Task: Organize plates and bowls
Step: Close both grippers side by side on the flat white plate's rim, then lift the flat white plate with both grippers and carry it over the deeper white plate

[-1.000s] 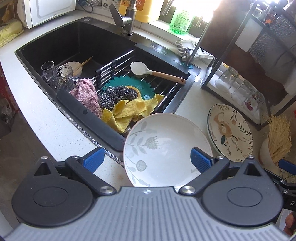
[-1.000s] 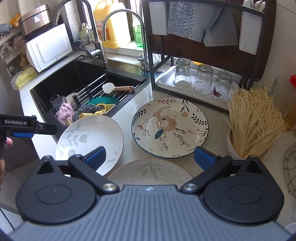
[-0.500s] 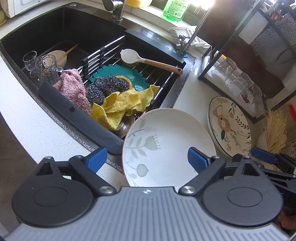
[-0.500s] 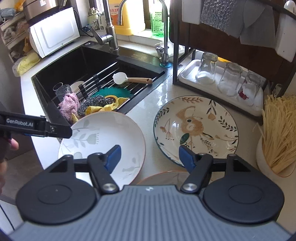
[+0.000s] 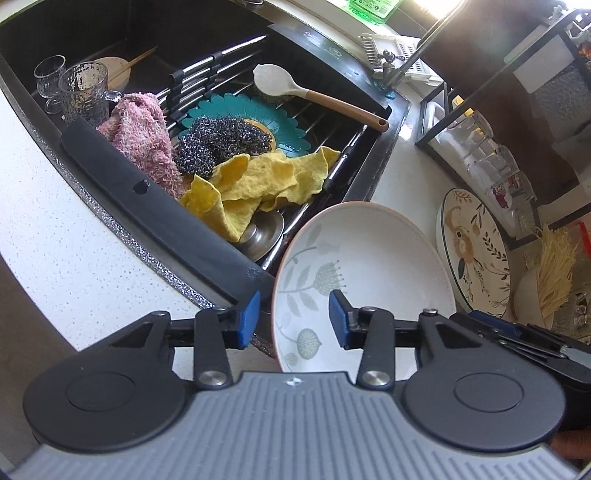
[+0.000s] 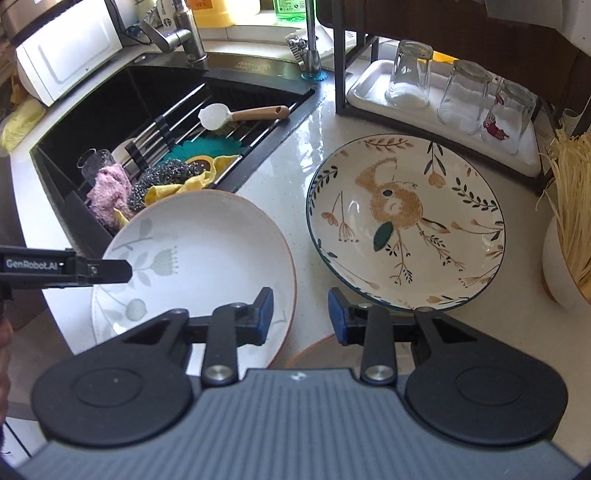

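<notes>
We saw the white leaf-printed plate (image 6: 199, 258) on the counter beside the black sink (image 5: 110, 29), its rim between our left gripper's (image 5: 293, 319) half-parted pads. Our right gripper (image 6: 301, 314) gaped narrowly, empty. Only the right view showed the upturned glasses (image 6: 408, 74) clearly behind the squirrel-patterned plate (image 6: 406, 229).

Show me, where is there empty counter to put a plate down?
Bare counter lies between the sink, the glass tray and the bird plate. More lies left of the sink. The sink rack is crowded with cloths.
</notes>
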`<state>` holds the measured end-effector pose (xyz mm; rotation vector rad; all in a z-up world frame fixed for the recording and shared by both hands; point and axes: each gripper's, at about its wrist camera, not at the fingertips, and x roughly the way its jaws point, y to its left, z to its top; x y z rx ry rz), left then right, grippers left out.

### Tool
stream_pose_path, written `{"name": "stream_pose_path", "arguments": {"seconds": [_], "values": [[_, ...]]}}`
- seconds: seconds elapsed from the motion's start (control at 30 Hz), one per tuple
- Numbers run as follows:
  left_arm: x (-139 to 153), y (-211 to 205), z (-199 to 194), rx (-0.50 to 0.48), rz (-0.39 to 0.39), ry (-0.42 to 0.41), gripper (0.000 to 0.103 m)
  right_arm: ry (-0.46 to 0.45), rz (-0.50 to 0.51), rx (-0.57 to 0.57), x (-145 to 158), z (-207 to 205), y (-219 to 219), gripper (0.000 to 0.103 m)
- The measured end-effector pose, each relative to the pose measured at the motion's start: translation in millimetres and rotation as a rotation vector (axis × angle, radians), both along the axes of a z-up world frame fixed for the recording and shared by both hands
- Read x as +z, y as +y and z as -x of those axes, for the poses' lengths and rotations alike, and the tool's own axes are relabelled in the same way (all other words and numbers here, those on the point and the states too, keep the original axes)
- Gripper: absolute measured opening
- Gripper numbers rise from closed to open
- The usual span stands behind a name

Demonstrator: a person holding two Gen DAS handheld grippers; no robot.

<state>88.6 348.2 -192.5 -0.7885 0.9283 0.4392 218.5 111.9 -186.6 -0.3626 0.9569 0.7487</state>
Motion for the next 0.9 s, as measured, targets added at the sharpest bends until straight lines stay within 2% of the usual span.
{"name": "stream_pose_path", "arguments": {"seconds": [0.1,0.2,0.37,0.43,0.53,0.67,0.9], "values": [[-5,6,5,0.008,0.037,-0.014,0.037,0.029,-0.01,0.0,-5,-2,1,0.036],[-9,10,4,-0.004,0.079,-0.049,0.036,0.005,-0.014,0.012,-8,0,4,0.036],[-12,12,-5,-0.045,0.071,-0.033,0.03,0.038,-0.059,-0.006,-9,-4,8,0.036],[-13,14,-6,-0.04,0.068,-0.02,0.021,0.055,-0.057,-0.025,-11,-7,9,0.035],[-14,17,-5,-0.029,0.067,-0.013,0.013,0.073,-0.039,-0.055,-15,-13,11,0.025],[-15,20,-4,-0.017,0.071,-0.015,0.01,0.114,-0.06,-0.074,-20,-20,12,0.017],[-16,17,-3,-0.022,0.051,-0.023,0.01,0.13,-0.069,-0.054,-22,-24,15,0.018]]}}
